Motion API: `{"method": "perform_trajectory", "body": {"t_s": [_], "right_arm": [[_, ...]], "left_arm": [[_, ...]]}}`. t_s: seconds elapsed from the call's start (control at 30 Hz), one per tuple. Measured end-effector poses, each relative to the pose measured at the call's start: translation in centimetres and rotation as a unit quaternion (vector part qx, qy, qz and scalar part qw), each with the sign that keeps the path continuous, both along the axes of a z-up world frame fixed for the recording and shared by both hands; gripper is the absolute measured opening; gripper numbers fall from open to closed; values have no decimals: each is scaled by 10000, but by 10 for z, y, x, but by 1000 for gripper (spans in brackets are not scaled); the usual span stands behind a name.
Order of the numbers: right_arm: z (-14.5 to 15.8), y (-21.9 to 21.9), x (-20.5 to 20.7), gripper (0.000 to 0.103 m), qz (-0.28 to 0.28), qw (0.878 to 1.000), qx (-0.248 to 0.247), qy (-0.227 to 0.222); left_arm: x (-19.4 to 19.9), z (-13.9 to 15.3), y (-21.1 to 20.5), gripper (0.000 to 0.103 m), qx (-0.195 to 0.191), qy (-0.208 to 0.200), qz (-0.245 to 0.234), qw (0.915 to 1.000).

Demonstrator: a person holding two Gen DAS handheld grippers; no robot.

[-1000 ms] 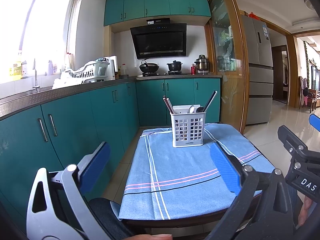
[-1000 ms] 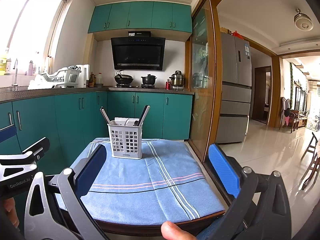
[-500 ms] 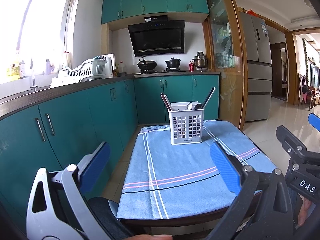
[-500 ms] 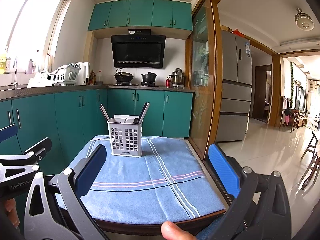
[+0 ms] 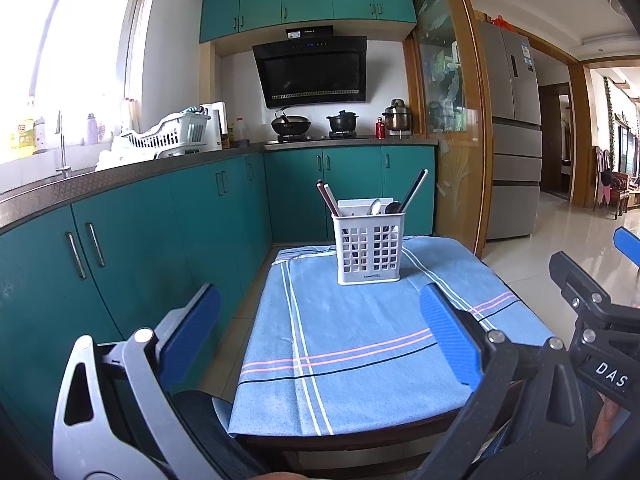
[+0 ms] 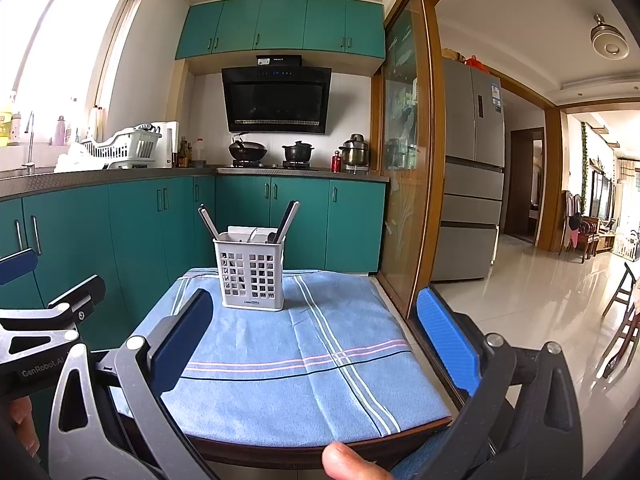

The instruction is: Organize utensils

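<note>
A white slotted utensil holder (image 5: pixel 369 249) (image 6: pixel 249 274) stands at the far end of a small table covered by a blue striped cloth (image 5: pixel 352 344) (image 6: pixel 288 360). Chopsticks (image 5: pixel 327 199) lean out of its left side, a dark handle (image 5: pixel 415 190) out of its right, and spoon bowls (image 5: pixel 375 207) show between them. My left gripper (image 5: pixel 320 320) is open and empty, held back over the table's near edge. My right gripper (image 6: pixel 316 320) is open and empty too, at the same distance. Each gripper shows at the other view's edge.
Teal cabinets (image 5: pixel 132 240) and a dark counter with a sink and a dish rack (image 5: pixel 168 136) run along the left. A stove with pots (image 6: pixel 276 152) is behind the table, a glass door (image 6: pixel 404 152) and fridge (image 6: pixel 472 168) to the right. A fingertip (image 6: pixel 344 460) shows at the bottom.
Both views have tilted slightly, so the holder sits a little higher in the frame than before. Both grippers stay open and empty.
</note>
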State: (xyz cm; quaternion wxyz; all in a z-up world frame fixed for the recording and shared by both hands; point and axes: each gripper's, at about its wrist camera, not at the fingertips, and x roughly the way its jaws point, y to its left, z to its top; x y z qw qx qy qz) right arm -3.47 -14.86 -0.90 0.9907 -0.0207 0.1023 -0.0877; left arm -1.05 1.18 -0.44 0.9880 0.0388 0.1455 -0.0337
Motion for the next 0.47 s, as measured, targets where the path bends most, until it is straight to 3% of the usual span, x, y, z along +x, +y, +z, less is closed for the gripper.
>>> {"method": "perform_trajectory", "body": {"t_s": [0.47], "right_arm": [[-4, 2, 4, 100, -6, 10000, 23, 65]], "left_arm": [[4, -4, -1, 99, 21, 80, 44, 10000]]}}
